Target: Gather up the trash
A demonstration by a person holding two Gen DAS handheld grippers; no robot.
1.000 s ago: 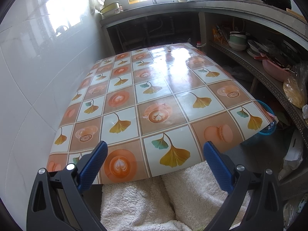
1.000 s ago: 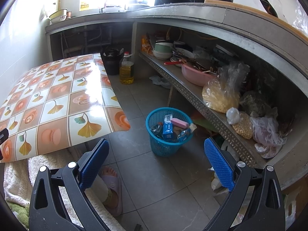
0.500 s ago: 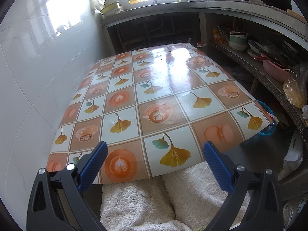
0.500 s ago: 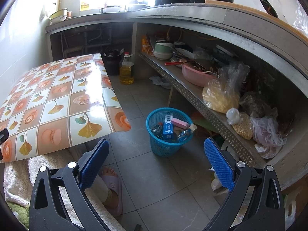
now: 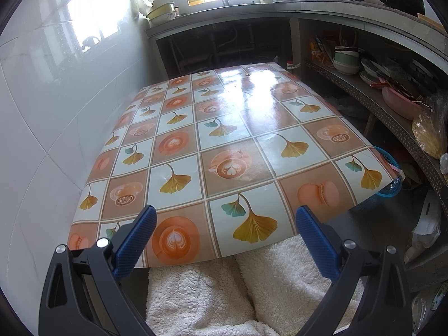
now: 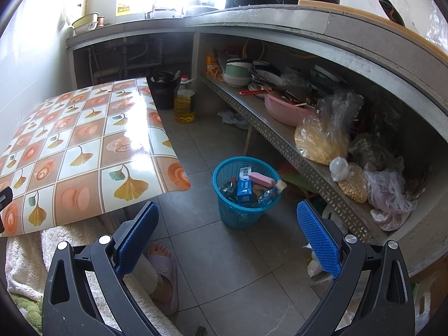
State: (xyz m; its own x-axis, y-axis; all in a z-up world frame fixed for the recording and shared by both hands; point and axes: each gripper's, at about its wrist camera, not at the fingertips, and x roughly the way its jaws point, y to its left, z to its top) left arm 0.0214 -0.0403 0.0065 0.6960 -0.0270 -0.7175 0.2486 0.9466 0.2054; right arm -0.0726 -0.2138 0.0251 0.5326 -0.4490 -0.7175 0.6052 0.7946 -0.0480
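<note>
Basically both my left gripper [image 5: 224,240] and right gripper [image 6: 226,238] gape wide, empty; table [image 5: 224,140] bare, so I should check the basket [image 6: 246,193] near right.

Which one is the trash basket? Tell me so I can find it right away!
Find the table with the leaf-pattern cloth, then look at the grey floor off its corner, before the long metal shelf. The trash basket stands there: round, bright blue mesh, holding wrappers and a pink bar, the only blue container on the floor.
</note>
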